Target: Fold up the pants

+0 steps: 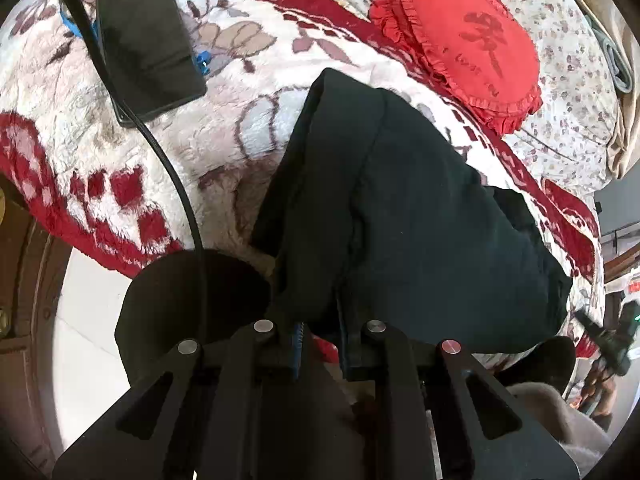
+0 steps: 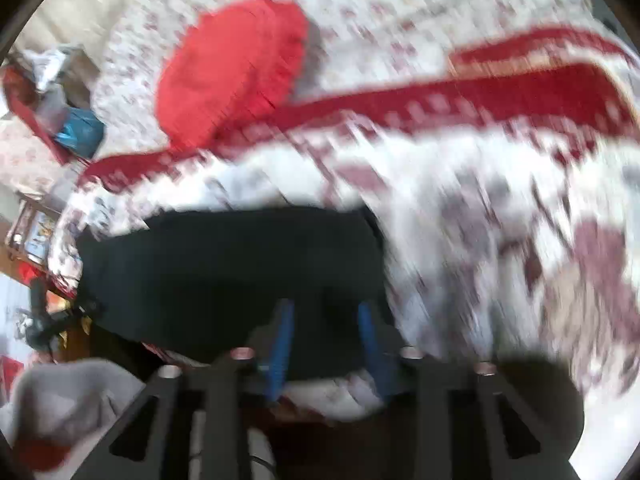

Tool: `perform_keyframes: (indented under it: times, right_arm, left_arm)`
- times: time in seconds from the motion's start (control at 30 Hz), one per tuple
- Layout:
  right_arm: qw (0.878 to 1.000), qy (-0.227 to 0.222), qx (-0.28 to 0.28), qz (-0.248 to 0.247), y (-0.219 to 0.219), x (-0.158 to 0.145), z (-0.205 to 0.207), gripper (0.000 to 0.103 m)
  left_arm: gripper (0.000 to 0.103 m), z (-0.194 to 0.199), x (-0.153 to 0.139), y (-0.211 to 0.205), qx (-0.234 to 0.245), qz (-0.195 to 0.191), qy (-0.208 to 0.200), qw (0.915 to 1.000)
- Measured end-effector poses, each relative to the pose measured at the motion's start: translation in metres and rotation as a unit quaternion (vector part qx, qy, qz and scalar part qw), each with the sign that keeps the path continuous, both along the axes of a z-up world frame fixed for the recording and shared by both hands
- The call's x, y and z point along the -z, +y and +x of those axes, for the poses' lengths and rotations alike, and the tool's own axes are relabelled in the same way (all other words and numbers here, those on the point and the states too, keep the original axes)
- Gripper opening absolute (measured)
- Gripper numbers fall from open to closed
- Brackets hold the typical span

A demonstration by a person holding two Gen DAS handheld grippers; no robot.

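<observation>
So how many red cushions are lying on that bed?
1. A round red frilled cushion lies on the small-flowered sheet, beyond the dark folded pants; the right view shows the same one. Others may lie out of view.

so the pants lie on the blanket covering the bed, near edge bunched up in the left gripper. Far right of them there's a round cushion, partly on the blanket, partly on the sheet behind it. Far left, a flat pouch on the blanket, with a cable running past it toward the near side. Right gripper sits over the pants' near edge
</observation>
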State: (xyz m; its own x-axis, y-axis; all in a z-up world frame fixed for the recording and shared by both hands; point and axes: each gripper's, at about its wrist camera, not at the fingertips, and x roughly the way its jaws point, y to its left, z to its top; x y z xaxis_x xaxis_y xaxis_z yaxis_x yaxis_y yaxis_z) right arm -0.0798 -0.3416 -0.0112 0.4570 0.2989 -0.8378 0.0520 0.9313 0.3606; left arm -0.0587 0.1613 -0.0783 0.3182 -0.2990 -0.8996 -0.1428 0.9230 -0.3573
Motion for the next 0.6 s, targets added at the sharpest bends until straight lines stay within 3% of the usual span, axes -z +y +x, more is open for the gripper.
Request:
perform_keyframes:
  times: [0.17,0.27,0.37,0.47,0.53,0.6]
  right_arm:
    - [0.994,-0.066,-0.087,0.021,0.080,-0.003,0.063,0.047]
    - [0.985,-0.084,-0.149,0.028,0.139,0.004,0.102,0.051]
    - [0.973,-0.077,-0.220,0.003,0.192,0.019,0.132,0.053]
    - [0.955,-0.062,-0.280,-0.073,0.229,0.040,0.147,0.053]
    - [0.948,-0.053,-0.297,-0.098,0.234,0.053,0.152,0.053]
    - [0.947,-0.040,-0.307,-0.087,0.231,0.066,0.157,0.051]
  left_arm:
    - [0.012,0.006,0.011,-0.003,-0.013,0.005,0.009,0.9999]
    - [0.012,0.009,0.008,-0.004,-0.013,0.009,0.005,0.9999]
    - [0.012,0.011,0.006,-0.003,-0.013,0.008,0.004,0.9999]
    - [0.012,0.012,0.007,-0.001,-0.016,0.000,0.005,0.9999]
    - [0.012,0.012,0.008,0.000,-0.016,-0.002,0.007,0.9998]
    - [0.012,0.013,0.009,0.002,-0.017,-0.006,0.009,0.9998]
